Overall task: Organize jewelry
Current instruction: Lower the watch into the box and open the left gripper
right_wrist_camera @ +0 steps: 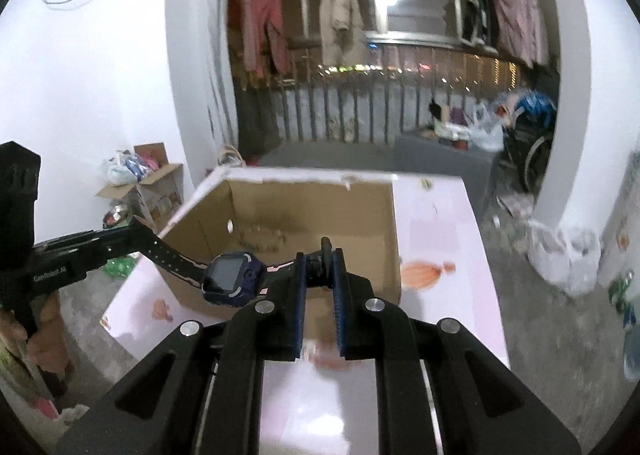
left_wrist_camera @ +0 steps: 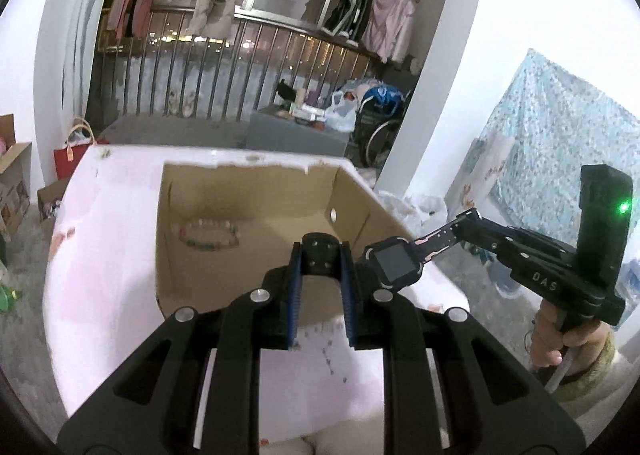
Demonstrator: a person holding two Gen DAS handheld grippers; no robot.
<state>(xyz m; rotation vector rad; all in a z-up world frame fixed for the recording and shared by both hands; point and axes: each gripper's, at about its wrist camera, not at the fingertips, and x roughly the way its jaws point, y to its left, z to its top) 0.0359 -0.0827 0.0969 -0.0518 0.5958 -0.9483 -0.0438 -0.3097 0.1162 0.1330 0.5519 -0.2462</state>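
Above the box's near rim hangs a watch, stretched between both tongs: the left gripper pinches one strap end, the right gripper clamps the other strap. A bead bracelet lies inside the box, on the table.

Watch strap between left gripper jaws
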